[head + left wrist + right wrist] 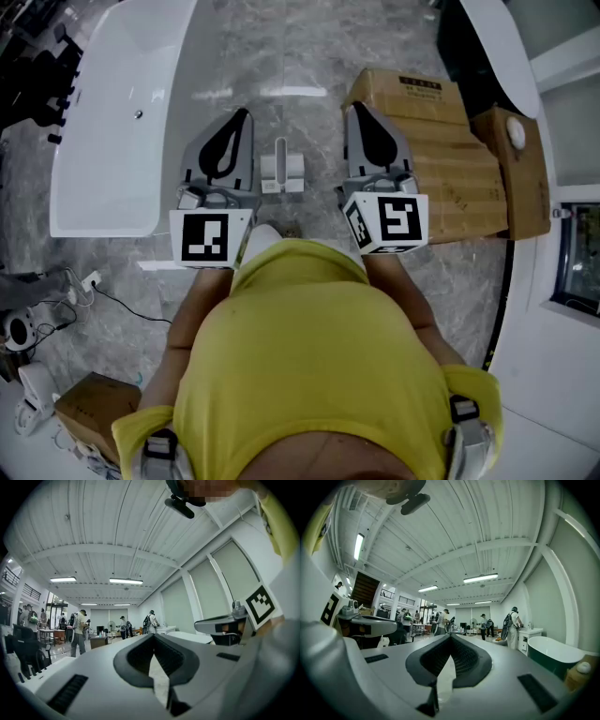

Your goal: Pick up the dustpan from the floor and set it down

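Note:
A small white object (281, 174) with a narrow upright handle stands on the grey marble floor; it may be the dustpan. It lies below and between my two grippers, and neither touches it. My left gripper (246, 113) is held level to its left, jaws closed tip to tip with nothing between them. My right gripper (354, 106) is level to its right, also shut and empty. The left gripper view shows its closed jaws (153, 635) pointing into the hall. The right gripper view shows the same (451, 636). Neither gripper view shows the white object.
A white bathtub (112, 112) stands at the left. Stacked cardboard boxes (441, 150) sit at the right, under the right gripper. A small box (94, 408) and cables (89, 286) lie at the lower left. Several people (511, 625) stand far off in the hall.

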Motion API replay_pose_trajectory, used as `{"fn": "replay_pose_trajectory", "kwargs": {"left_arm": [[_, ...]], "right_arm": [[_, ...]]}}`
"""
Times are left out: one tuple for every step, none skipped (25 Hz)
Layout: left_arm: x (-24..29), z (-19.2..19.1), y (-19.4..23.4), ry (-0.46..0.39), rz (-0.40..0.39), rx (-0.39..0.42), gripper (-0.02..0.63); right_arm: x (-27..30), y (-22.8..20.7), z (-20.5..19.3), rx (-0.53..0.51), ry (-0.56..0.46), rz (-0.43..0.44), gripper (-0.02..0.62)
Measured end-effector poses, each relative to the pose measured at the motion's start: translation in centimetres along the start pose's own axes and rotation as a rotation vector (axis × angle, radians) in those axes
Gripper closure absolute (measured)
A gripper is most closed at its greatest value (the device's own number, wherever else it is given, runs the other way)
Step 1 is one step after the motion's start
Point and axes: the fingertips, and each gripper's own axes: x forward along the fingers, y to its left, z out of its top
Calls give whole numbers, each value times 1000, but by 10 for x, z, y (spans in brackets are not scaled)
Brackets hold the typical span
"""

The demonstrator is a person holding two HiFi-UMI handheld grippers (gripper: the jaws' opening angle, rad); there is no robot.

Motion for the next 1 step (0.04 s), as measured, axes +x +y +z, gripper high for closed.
{"fn": "replay_pose_trajectory", "kwargs": {"left_arm": [[-1, -1, -2, 3, 1, 5, 604]], "right_arm": [[-1, -1, -1, 1, 0, 4, 584]]}}
